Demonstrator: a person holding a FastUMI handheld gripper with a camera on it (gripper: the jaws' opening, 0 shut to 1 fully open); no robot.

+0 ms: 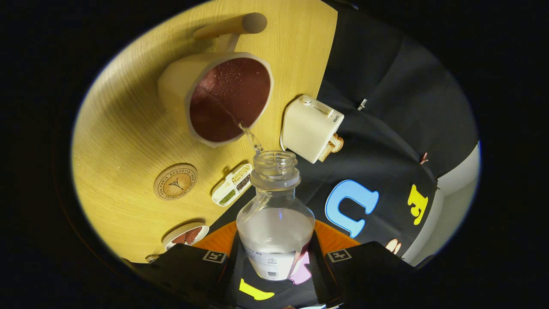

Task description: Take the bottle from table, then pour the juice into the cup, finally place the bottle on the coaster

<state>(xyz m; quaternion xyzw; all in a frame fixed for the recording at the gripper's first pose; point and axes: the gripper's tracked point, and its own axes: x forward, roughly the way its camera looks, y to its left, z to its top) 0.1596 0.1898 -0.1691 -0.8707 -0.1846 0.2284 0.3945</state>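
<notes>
- Between your gripper's fingers sits the bottle, pinched on both sides and tipped toward the cup.
- Juice streams from its mouth into that cup; you're mid-pour.
- Beside the cup, the coaster waits for the bottle.

Claw tilted over, both fingers pressed against the bottle sides, clamped closed
</notes>
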